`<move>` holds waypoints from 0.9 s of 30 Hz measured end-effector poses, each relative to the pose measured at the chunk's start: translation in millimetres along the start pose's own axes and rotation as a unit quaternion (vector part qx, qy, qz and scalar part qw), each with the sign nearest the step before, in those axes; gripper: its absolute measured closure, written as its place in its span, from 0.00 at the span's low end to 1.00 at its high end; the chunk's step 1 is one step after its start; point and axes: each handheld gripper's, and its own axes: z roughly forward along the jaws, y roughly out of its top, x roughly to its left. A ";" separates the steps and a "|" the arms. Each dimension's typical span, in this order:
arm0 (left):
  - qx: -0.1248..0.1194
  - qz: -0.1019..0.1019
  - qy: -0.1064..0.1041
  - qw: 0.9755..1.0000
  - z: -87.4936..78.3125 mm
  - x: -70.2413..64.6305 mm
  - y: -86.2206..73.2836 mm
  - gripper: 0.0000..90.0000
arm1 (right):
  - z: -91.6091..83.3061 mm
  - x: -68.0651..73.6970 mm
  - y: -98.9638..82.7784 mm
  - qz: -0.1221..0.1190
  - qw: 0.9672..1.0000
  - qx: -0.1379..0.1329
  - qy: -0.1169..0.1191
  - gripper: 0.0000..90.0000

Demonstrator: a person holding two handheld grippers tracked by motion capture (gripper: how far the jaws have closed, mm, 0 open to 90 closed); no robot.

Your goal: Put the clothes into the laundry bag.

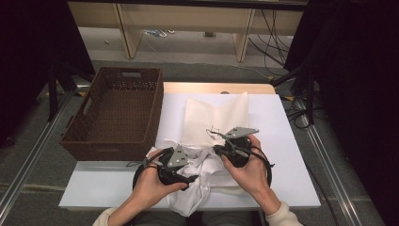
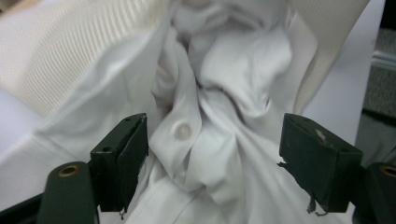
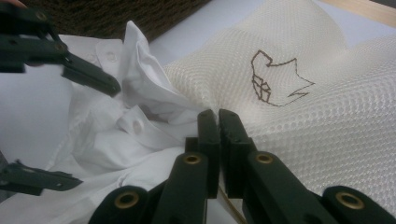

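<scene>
A crumpled white shirt [image 1: 197, 188] lies at the table's front edge, partly under a cream mesh bag [image 1: 216, 115] with a brown stitched mark. My left gripper [image 2: 212, 154] is open around a fold of the shirt [image 2: 233, 60] that bears a button [image 2: 181, 131]; the pads do not press on it. In the high view the left gripper [image 1: 190, 175] sits over the shirt. My right gripper [image 3: 218, 116] is shut on the near edge of the mesh bag [image 3: 327, 116], beside the shirt [image 3: 140, 140]. The left gripper [image 3: 97, 135] stands open farther off there.
A brown wicker basket [image 1: 117, 113] stands on the left of the white table [image 1: 291, 141], touching its edge. The basket's wall [image 3: 116, 14] lies just behind the shirt. Dark stands and cables flank the table on the floor.
</scene>
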 end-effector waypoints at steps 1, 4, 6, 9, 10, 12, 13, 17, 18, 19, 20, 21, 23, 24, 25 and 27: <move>0.007 -0.005 -0.003 1.000 3.7 -0.7 -1.9 0.27 | -0.4 0.9 0.0 0.016 1.000 0.001 0.000 0.99; 0.034 0.015 0.006 0.999 17.0 -3.6 -7.4 0.38 | -0.1 -1.0 -0.4 0.013 1.000 0.001 0.001 0.99; 0.044 0.026 0.007 0.999 24.3 -6.8 -10.1 0.53 | 1.0 -1.5 -0.4 0.008 1.000 -0.002 0.002 0.99; 0.056 0.016 0.012 0.998 33.1 -7.7 -13.0 0.67 | 1.3 -1.2 -0.6 0.002 1.000 0.003 0.004 0.99; 0.059 0.013 0.011 0.998 34.4 -7.2 -13.5 0.73 | 1.9 -1.4 -0.4 0.000 1.000 0.000 0.003 0.99; 0.059 -0.001 0.009 0.998 37.4 -6.3 -14.8 0.80 | 1.0 1.2 -0.5 0.017 1.000 0.007 0.002 0.99; 0.060 -0.005 0.009 0.998 38.0 -5.5 -15.0 0.83 | 1.5 -0.2 -0.5 0.012 1.000 0.006 0.002 0.99; 0.044 -0.033 0.005 0.998 35.1 -2.6 -14.6 0.91 | 3.3 -0.3 -1.4 0.014 1.000 0.004 0.001 0.99; 0.042 -0.035 0.007 0.998 32.7 -1.8 -13.9 0.91 | 3.8 0.5 -1.7 0.021 1.000 0.002 0.001 0.99; 0.028 -0.045 0.003 0.999 29.0 -1.7 -12.7 0.92 | 4.1 -1.3 -1.6 0.007 1.000 -0.004 -0.003 0.99; 0.022 -0.046 0.000 0.999 26.3 -1.2 -11.4 0.93 | 5.1 -1.1 -1.5 0.004 1.000 -0.004 0.000 0.99; 0.012 -0.051 0.002 0.999 21.9 -1.7 -9.1 0.93 | 5.5 -1.6 -1.4 -0.002 1.000 -0.006 0.002 0.99; -0.014 -0.057 0.000 0.998 13.6 -3.4 -3.8 0.94 | 6.9 -0.1 -2.0 0.001 1.000 -0.009 -0.002 0.99; -0.032 -0.060 0.000 0.998 8.2 -5.6 0.4 0.95 | 6.3 0.9 -2.1 0.008 1.000 -0.004 -0.001 0.99; -0.044 -0.064 -0.003 0.997 4.8 -7.8 3.3 0.95 | 6.7 0.6 -2.2 0.005 1.000 -0.009 -0.003 0.99; -0.055 -0.069 -0.006 0.996 -0.5 -11.1 8.7 0.95 | 6.0 1.3 -1.9 0.007 1.000 -0.005 0.000 0.99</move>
